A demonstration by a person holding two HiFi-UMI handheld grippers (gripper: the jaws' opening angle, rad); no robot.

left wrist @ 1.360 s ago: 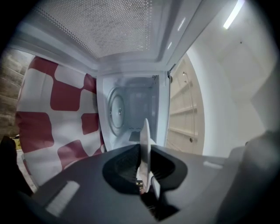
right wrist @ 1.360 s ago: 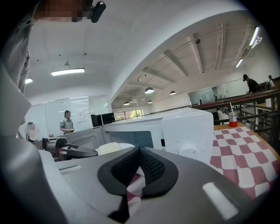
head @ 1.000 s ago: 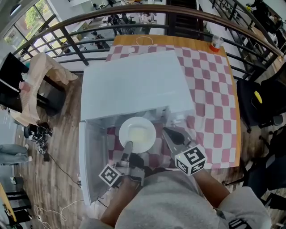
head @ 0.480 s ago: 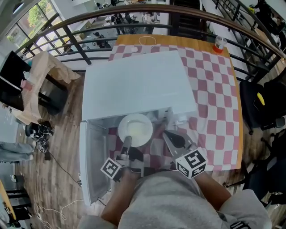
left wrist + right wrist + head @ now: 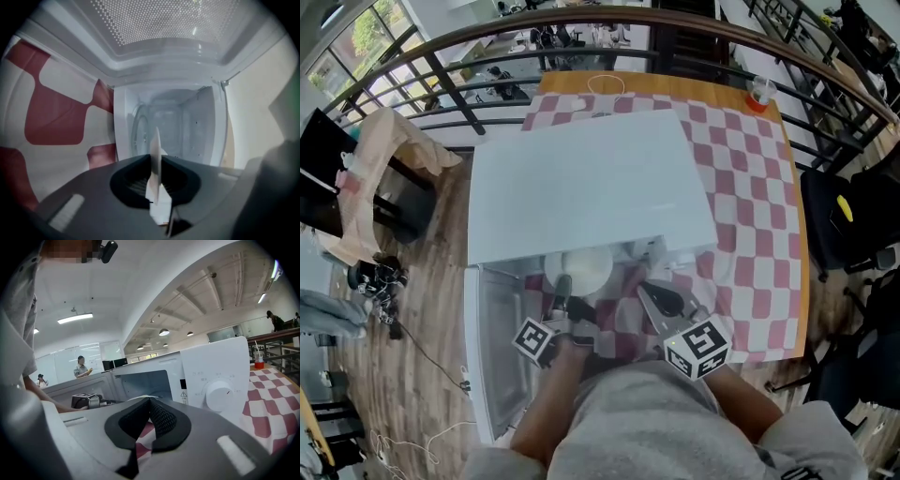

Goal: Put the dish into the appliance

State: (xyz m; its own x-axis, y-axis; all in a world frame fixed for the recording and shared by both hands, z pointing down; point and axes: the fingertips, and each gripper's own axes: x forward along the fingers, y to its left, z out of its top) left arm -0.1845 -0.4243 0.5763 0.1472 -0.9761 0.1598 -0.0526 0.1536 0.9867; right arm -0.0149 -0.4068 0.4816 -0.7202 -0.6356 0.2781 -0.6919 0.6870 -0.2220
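Dish deeper into microwave; L tongs pinching it, R tongs pressed together.

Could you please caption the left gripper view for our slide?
Left gripper grips the dish by its rim, facing the open microwave cavity.

A round white plate is held level, its far part under the top edge of a boxy white microwave oven, entering the open cavity. The left gripper pinches its near rim. The microwave stands on a red-and-white checked tabletop, its door swung open leftward, with a round dial on its front.
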